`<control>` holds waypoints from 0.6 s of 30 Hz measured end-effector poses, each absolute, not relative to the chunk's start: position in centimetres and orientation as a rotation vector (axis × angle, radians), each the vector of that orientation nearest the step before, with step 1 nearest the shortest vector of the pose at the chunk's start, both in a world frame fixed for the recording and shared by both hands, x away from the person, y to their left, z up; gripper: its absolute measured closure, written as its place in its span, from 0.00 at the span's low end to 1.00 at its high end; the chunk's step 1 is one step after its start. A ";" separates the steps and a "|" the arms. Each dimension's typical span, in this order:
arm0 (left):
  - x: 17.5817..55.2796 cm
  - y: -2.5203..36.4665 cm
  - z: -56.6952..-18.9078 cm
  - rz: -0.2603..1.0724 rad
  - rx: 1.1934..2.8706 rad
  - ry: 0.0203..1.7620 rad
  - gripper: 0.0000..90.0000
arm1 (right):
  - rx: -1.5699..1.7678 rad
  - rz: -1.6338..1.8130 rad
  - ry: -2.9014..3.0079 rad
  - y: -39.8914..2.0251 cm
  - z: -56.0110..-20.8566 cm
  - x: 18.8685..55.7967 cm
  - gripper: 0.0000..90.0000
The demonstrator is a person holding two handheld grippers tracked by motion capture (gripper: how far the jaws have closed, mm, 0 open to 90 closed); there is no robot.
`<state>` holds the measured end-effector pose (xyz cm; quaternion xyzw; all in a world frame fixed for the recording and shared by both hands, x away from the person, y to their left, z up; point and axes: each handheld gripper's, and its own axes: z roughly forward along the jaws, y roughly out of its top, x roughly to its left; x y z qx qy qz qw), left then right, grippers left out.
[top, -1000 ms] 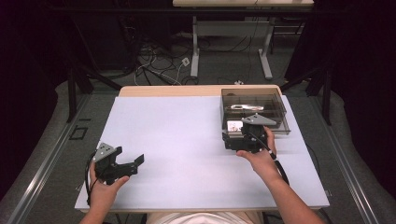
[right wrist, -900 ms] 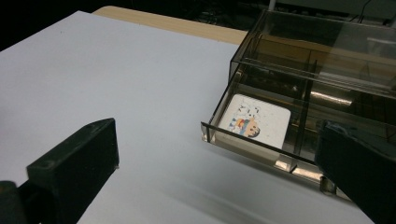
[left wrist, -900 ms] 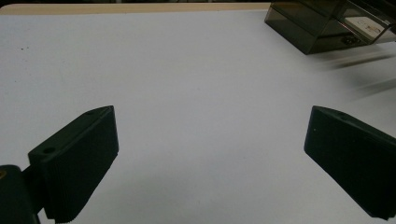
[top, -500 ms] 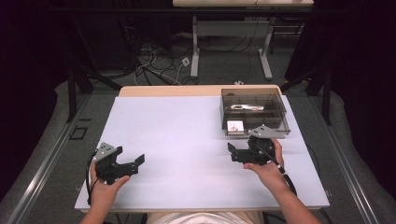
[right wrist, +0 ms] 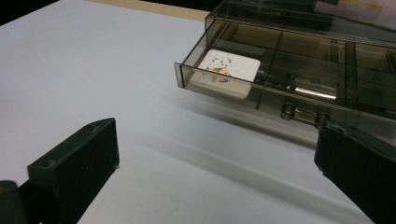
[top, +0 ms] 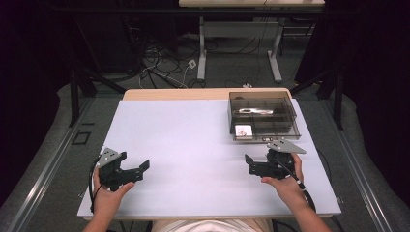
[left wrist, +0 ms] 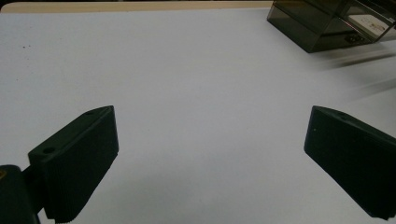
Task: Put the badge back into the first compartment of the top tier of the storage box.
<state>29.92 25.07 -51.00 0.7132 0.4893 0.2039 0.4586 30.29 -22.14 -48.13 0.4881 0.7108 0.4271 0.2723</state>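
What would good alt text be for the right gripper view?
A smoky clear compartment box sits on a white table, holding a white square item in its near-left compartment. The right gripper has its two black jaws wide apart in the foreground, holding nothing.

Smoky clear compartment box [top: 263, 116] at the table's far right

The box, of dark see-through plastic with inner dividers, sits flat on the white tabletop. A white square tile [right wrist: 226, 72] with coloured specks lies in its near-left compartment; a shiny metal piece [top: 253, 111] lies in a farther compartment. Small latches show on its front wall.
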 end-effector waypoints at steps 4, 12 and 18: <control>30.0 25.0 -51.0 0.510 1.758 1.202 0.03 | 1.323 1.141 1.898 -23.0 -48.3 29.9 0.00; 30.0 24.9 -51.0 0.509 1.751 1.202 0.03 | 1.342 1.149 1.865 -24.5 -48.8 29.6 0.02; 30.0 24.9 -51.0 0.507 1.752 1.202 0.03 | 1.361 1.156 1.828 -25.5 -49.4 29.6 0.03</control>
